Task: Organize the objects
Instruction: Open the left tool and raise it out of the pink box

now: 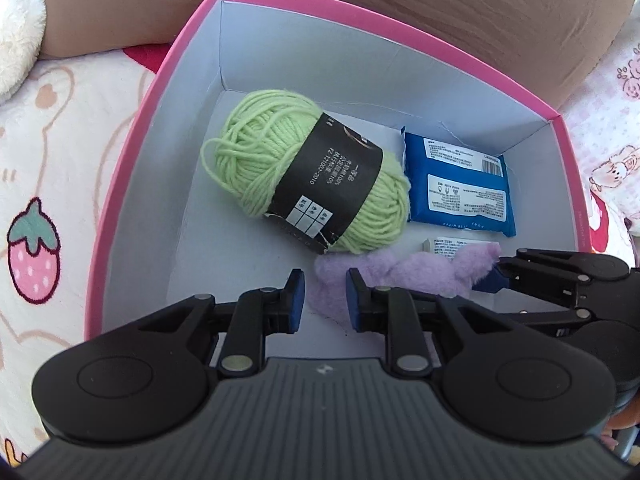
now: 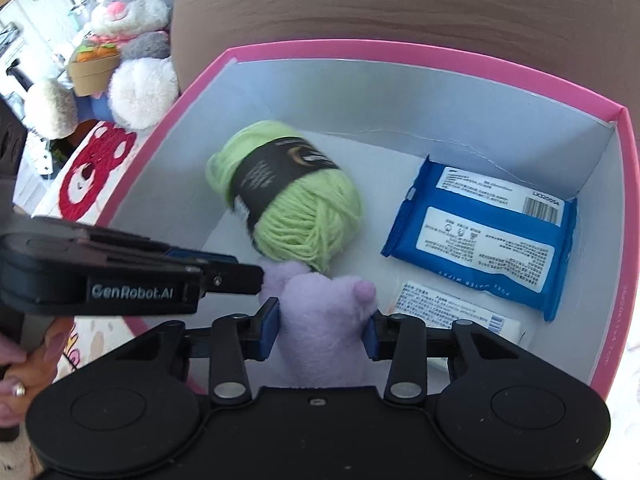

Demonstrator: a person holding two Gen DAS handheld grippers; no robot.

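Right claw (image 2: 322, 328): pads pressed on both flanks of the plush (image 2: 324, 304), which is pinched. The plush sits inside the box (image 2: 400, 46) at its near side, touching the yarn (image 2: 304, 216).

Left claw (image 1: 325, 300): jaws drawn together, tip against the plush's left edge. Whether it nips the fabric or only rests there cannot be told.

Judgement: the plush is being set down in the box. To do this well, settle it on the bare floor nearest the claws, clear of the yarn so the ball does not roll. Part the right pads only once it rests. Lift the left claw straight off so no pile snags.

Beyond lie the wipes (image 2: 480, 240) and a white pack (image 2: 440, 308).

Hidden: the plush's lower body is behind the right claw; its shape is unclear. The white pack is partly covered, its print illegible.
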